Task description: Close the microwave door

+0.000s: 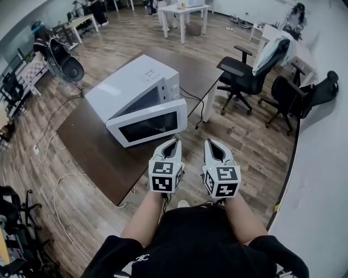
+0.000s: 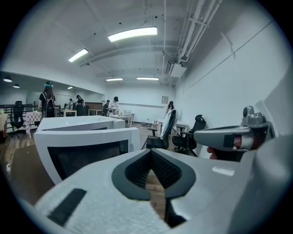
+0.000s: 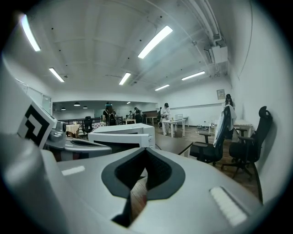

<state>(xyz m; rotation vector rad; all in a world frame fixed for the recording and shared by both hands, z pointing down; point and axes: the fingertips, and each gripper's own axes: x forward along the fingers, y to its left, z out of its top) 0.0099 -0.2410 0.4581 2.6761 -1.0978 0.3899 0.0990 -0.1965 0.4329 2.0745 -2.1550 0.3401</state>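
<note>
A white microwave stands on a dark brown table, its door swung partly open toward me. My left gripper is shut and empty, its tip just short of the door's right end. My right gripper is beside it, also shut and empty, over the floor past the table's corner. In the left gripper view the door fills the left, beyond the left gripper's closed tips. In the right gripper view the microwave sits farther off, left of the right gripper's tips.
Black office chairs stand to the right near a white wall. A power cable hangs off the table behind the microwave. A fan stands at the far left, white cables lie on the wooden floor, and white tables are at the back.
</note>
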